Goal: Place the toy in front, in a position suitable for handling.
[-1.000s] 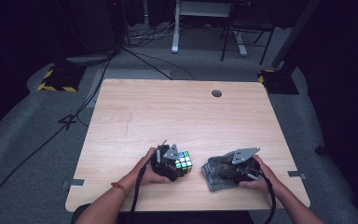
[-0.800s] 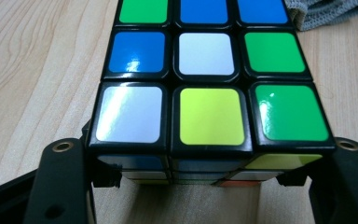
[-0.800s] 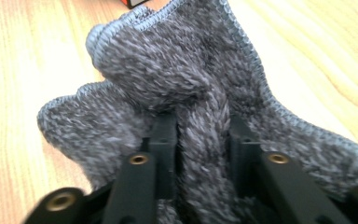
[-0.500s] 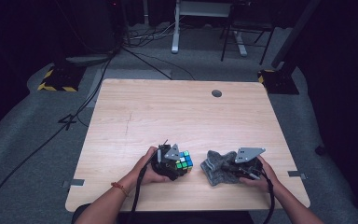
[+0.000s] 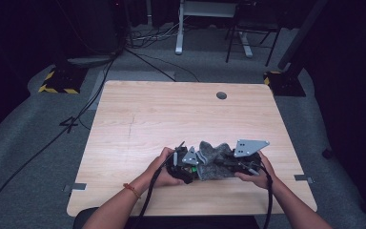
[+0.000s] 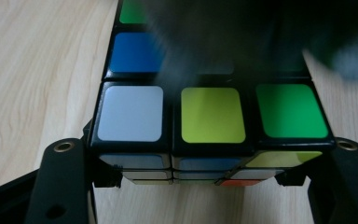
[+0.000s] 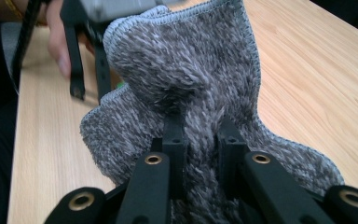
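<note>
Since the earlier frame, both hands came together; from above I see the cloth [image 5: 215, 158] now against the cube [image 5: 194, 168] near the desk's [image 5: 171, 114] front edge. Left tongs [image 6: 212, 158] clamp the cube. Right tongs [image 7: 204, 140] have just closed, pinching the cloth.

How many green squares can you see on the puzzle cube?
2 clear ones in the left gripper view: one green square in the near row at the right, another at the top edge. A blurred dark thing hides other squares, so there may be more.
</note>
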Available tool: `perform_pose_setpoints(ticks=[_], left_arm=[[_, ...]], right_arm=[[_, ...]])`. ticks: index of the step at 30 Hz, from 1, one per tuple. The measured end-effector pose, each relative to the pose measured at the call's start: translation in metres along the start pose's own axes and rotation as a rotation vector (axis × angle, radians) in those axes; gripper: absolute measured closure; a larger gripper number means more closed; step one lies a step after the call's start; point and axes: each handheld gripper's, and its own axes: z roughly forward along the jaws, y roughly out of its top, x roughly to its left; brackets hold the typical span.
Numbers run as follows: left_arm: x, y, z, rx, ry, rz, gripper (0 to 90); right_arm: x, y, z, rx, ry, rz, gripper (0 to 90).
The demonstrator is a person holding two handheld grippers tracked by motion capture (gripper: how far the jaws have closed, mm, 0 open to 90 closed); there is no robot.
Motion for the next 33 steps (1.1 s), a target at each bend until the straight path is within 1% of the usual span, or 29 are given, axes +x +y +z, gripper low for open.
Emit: perform_pose_setpoints(ticks=[1,3,5,7,8,11,12,14,16,17,19,21,23,24,25,26,27,28,29,31,33], left_arm=[[-0.002,0.002,0.000,-0.001,-0.001,0.008,33.8],[-0.005,0.005,0.000,0.007,0.008,0.034,33.8],[-0.006,0.005,0.001,0.019,0.020,0.032,33.8],[-0.005,0.002,0.001,0.028,0.019,0.028,33.8],[-0.005,0.002,0.001,0.035,0.024,0.034,33.9],[-0.006,0.002,0.001,0.041,0.025,0.040,33.9],[-0.007,0.001,0.000,0.039,0.028,0.043,33.9],[-0.007,0.000,-0.001,0.037,0.020,0.036,33.9],[-0.008,0.001,-0.004,0.027,0.016,0.037,33.9],[-0.009,0.001,-0.005,0.021,0.015,0.040,33.9],[-0.010,0.002,-0.005,0.018,0.013,0.041,33.9],[-0.012,0.003,-0.004,0.023,0.015,0.047,33.9],[-0.014,0.006,-0.002,0.035,0.020,0.059,33.9],[-0.014,0.006,-0.002,0.035,0.020,0.059,33.8],[-0.014,0.006,0.001,0.050,0.023,0.055,33.8],[-0.014,0.006,0.001,0.050,0.023,0.055,33.8],[-0.015,0.006,0.003,0.061,0.032,0.060,33.9],[-0.015,0.007,0.004,0.061,0.037,0.064,33.9],[-0.015,0.007,0.003,0.060,0.034,0.063,33.9],[-0.015,0.008,0.004,0.063,0.036,0.070,33.8],[-0.014,0.007,0.003,0.064,0.038,0.065,33.9]], right_arm=[[0.002,0.005,0.005,0.010,0.004,-0.006,78.0],[0.004,0.010,0.014,0.027,-0.001,-0.020,77.9],[0.006,0.012,0.018,0.033,-0.010,-0.019,77.8],[0.008,0.012,0.022,0.038,-0.027,-0.021,77.8],[0.008,0.012,0.024,0.047,-0.033,-0.030,77.8],[0.009,0.011,0.024,0.059,-0.051,-0.043,77.8],[0.009,0.009,0.023,0.061,-0.062,-0.040,77.8],[0.006,0.007,0.021,0.064,-0.084,-0.035,77.9],[0.003,0.002,0.019,0.087,-0.129,-0.042,77.9],[0.001,0.001,0.018,0.089,-0.136,-0.039,78.0],[-0.002,-0.002,0.016,0.085,-0.135,-0.019,78.0],[-0.002,-0.001,0.015,0.086,-0.147,-0.023,78.0],[0.001,0.002,0.016,0.070,-0.127,-0.023,78.1],[0.003,0.003,0.017,0.067,-0.124,-0.025,78.4],[0.005,0.006,0.018,0.066,-0.130,-0.036,78.3],[0.005,0.006,0.018,0.066,-0.130,-0.036,78.3],[0.008,0.009,0.018,0.041,-0.096,-0.032,78.2],[0.010,0.011,0.019,0.034,-0.079,-0.029,78.2],[0.012,0.012,0.019,0.036,-0.074,-0.038,78.2],[0.015,0.013,0.022,0.024,-0.055,-0.027,78.2],[0.016,0.013,0.023,0.026,-0.055,-0.027,78.1]])
